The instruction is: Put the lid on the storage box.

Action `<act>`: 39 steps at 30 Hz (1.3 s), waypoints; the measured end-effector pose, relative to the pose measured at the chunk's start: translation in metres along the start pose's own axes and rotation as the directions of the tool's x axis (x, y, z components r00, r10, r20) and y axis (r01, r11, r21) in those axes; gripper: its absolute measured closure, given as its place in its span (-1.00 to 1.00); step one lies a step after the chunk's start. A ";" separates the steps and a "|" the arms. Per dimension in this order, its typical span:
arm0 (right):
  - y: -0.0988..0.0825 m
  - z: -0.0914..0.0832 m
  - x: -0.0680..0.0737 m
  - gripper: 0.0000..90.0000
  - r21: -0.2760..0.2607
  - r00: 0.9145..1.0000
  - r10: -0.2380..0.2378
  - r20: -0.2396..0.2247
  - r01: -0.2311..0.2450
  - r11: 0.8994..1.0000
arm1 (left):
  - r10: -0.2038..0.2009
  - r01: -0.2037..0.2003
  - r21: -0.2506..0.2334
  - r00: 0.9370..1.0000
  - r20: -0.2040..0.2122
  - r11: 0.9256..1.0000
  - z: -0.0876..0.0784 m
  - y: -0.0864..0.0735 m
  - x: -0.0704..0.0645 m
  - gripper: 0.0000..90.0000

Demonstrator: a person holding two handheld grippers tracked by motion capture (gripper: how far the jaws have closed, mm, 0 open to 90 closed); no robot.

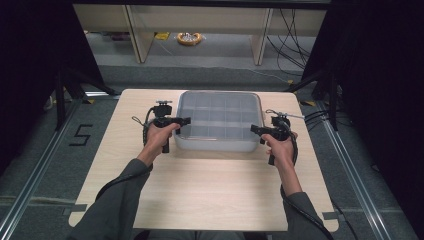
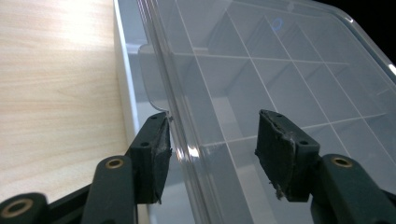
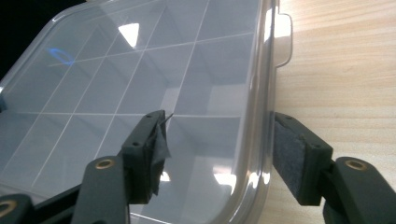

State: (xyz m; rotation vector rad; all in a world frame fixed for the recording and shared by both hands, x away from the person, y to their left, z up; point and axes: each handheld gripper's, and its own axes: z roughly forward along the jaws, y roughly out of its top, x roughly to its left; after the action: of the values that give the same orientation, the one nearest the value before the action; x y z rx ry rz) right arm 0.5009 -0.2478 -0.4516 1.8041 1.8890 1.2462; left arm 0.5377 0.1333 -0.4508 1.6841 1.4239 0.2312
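Clear rectangular plastic compartment box point(image 1: 218, 120), lid on, sits on the pale wooden table point(image 1: 210, 195), far half, centred. Left gripper point(image 1: 183, 120) at the box's left near corner, jaws spread: in the left gripper view one pad point(image 2: 156, 149) is outside the lid rim, the other over the lid. Right gripper point(image 1: 255, 129) at the right near corner, jaws also apart, straddling the lid edge point(image 3: 261, 140). Neither is clamped on the box.
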 end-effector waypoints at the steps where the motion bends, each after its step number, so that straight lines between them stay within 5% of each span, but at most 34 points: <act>1: 0.000 -0.001 0.000 -0.10 0.004 1.000 0.014 -0.020 -0.014 1.000 | -0.001 0.001 0.000 1.000 0.000 1.000 0.000 0.001 0.000 -0.01; 2: 0.000 -0.003 0.003 -0.09 0.008 0.999 0.037 -0.017 -0.037 0.999 | -0.002 0.002 0.001 1.000 -0.003 1.000 0.000 0.001 0.001 -0.01; 3: 0.000 -0.001 0.000 -0.10 -0.011 1.000 -0.026 -0.012 0.026 1.000 | 0.007 -0.007 0.005 1.000 -0.007 1.000 -0.001 0.002 0.001 0.00; 5: -0.001 0.002 0.001 -0.12 0.009 0.999 -0.039 0.005 0.039 0.999 | 0.016 -0.016 0.003 1.000 -0.013 1.000 -0.002 0.003 0.001 0.01; 6: -0.002 0.002 0.007 -0.13 0.018 0.999 0.032 0.007 -0.032 0.999 | 0.015 -0.015 0.003 1.000 -0.012 1.000 -0.002 0.003 0.001 0.02; 7: -0.001 0.003 0.004 -0.12 0.016 1.000 -0.020 -0.001 0.020 1.000 | 0.016 -0.016 0.000 1.000 -0.016 1.000 -0.003 0.004 0.002 0.02; 9: 0.000 0.004 0.005 -0.13 0.003 0.999 -0.045 0.014 0.045 0.999 | 0.012 -0.012 -0.002 1.000 -0.018 1.000 -0.005 0.005 0.003 0.02; 11: 0.000 0.006 0.007 -0.15 -0.001 0.999 -0.050 0.014 0.050 0.999 | -0.004 0.003 -0.015 1.000 -0.014 1.000 -0.007 0.007 0.005 0.02; 12: 0.002 0.005 0.013 -0.16 0.019 1.000 -0.011 0.011 0.011 1.000 | -0.003 0.003 -0.017 1.000 -0.015 1.000 -0.008 0.008 0.006 0.03; 15: 0.006 0.005 0.016 -0.17 0.014 0.999 -0.032 -0.002 0.032 0.999 | -0.032 0.031 -0.020 0.999 -0.011 0.999 -0.009 0.010 0.011 0.01; 18: 0.009 0.008 0.021 -0.19 0.019 0.996 -0.079 0.048 0.078 0.997 | -0.041 0.040 -0.032 0.999 -0.012 0.999 -0.010 0.013 0.013 0.02; 23: 0.016 0.008 0.034 -0.20 0.039 0.984 -0.155 0.091 0.152 0.988 | 0.025 -0.026 -0.015 0.998 -0.063 1.000 -0.008 0.013 0.013 -0.01; 25: 0.015 0.009 0.036 -0.17 0.034 0.991 -0.102 0.088 0.099 0.995 | 0.017 -0.018 -0.021 0.998 -0.062 1.000 -0.008 0.013 0.014 -0.02; 27: 0.015 0.010 0.031 -0.17 0.013 0.987 -0.141 0.082 0.140 0.990 | 0.022 -0.023 -0.027 0.998 -0.065 0.999 -0.010 0.013 0.013 -0.04; 31: 0.013 0.007 0.031 -0.16 0.014 0.993 -0.100 0.068 0.099 0.995 | 0.019 -0.022 -0.035 0.995 -0.096 0.999 -0.016 0.014 0.021 -0.06; 32: 0.012 0.007 0.028 -0.15 0.006 0.989 -0.129 0.073 0.129 0.992 | 0.016 -0.018 -0.023 0.996 -0.087 1.000 -0.016 0.013 0.025 -0.05; 33: 0.011 0.005 0.032 -0.15 0.009 0.994 -0.079 0.070 0.079 0.997 | 0.014 -0.015 -0.010 0.997 -0.075 1.000 -0.016 0.011 0.027 -0.03; 35: 0.009 0.007 0.028 -0.13 -0.005 0.993 -0.088 0.078 0.089 0.996 | 0.012 -0.012 0.013 0.999 -0.043 1.000 -0.015 0.008 0.031 0.04; 36: 0.009 0.007 0.023 -0.12 0.010 0.989 -0.127 0.075 0.127 0.992 | -0.012 0.012 -0.001 1.000 -0.025 1.000 -0.014 0.006 0.031 0.06; 38: 0.009 0.008 0.022 -0.10 0.002 0.995 -0.058 0.076 0.058 0.998 | -0.034 0.034 0.007 0.999 -0.001 0.999 -0.013 0.006 0.031 0.14; 39: 0.010 0.008 0.017 -0.08 0.007 0.994 -0.087 0.071 0.087 0.996 | -0.038 0.038 0.005 0.999 0.006 0.999 -0.012 0.006 0.030 0.14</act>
State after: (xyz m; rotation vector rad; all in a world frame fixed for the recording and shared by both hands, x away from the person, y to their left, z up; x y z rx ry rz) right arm 0.5101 -0.2305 -0.4434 1.7246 1.9101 1.1354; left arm 0.5442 0.1655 -0.4510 1.6595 1.4518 0.2017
